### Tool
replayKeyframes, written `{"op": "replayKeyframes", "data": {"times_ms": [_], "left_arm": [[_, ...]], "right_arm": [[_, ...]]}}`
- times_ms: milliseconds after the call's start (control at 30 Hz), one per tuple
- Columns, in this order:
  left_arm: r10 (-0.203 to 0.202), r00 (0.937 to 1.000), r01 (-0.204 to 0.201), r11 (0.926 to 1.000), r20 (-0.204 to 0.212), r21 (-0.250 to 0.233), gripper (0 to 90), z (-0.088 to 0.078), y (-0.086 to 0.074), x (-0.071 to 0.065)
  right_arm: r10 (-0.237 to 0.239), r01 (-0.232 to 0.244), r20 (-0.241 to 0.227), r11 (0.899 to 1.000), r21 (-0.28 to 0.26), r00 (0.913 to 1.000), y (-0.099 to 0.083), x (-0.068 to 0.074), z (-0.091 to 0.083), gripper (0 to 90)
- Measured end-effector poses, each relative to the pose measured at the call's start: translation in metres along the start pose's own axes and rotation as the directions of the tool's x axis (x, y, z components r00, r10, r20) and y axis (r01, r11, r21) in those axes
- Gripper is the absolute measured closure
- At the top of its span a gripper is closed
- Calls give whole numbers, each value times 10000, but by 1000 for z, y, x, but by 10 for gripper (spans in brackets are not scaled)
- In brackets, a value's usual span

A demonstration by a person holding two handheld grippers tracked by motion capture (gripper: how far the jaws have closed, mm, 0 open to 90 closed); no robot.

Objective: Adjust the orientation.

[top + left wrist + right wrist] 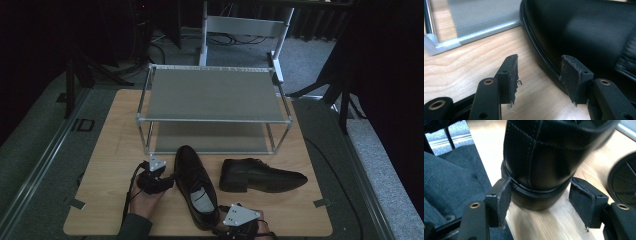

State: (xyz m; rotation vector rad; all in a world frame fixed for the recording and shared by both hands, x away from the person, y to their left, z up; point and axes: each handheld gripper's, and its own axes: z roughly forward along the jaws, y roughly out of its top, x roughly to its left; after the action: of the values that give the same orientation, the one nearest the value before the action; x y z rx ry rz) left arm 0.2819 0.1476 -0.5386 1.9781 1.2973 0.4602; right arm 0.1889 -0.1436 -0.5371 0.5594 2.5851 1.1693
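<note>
The open right tongs (540, 202) are straddling the heel of the black leather lace-up shoe (196, 184), which needs a square, low grip on that heel. The open left tongs (540, 75) are waiting at its toe side. A light wooden desk (110, 165) is carrying a grey two-tier metal shoe rack (214, 95) beyond them; dark carpet surrounds.
</note>
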Motion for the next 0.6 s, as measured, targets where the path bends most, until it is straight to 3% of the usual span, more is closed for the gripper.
{"op": "replayKeyframes", "data": {"times_ms": [100,300,367,467,600], "left_arm": [[14,9996,-13,10000,274,-53,486,-2,-1,-2],[-409,9957,421,9990,837,-131,489,1,-2,4],[-440,9954,451,9989,852,-104,489,2,-2,5],[-509,9952,516,9987,839,-59,494,4,-2,5],[-520,9958,525,9986,751,-49,496,7,1,6]], "right_arm": [[-5,5,-86,10000,43,10000,4,1,4,332],[93,-94,-229,9999,-41,9997,3,0,5,334],[83,-84,-273,10000,-39,9996,3,0,5,339],[130,-146,-941,9998,-161,9955,5,0,6,424],[-163,157,-965,9999,-65,9952,10,7,14,399]]}}
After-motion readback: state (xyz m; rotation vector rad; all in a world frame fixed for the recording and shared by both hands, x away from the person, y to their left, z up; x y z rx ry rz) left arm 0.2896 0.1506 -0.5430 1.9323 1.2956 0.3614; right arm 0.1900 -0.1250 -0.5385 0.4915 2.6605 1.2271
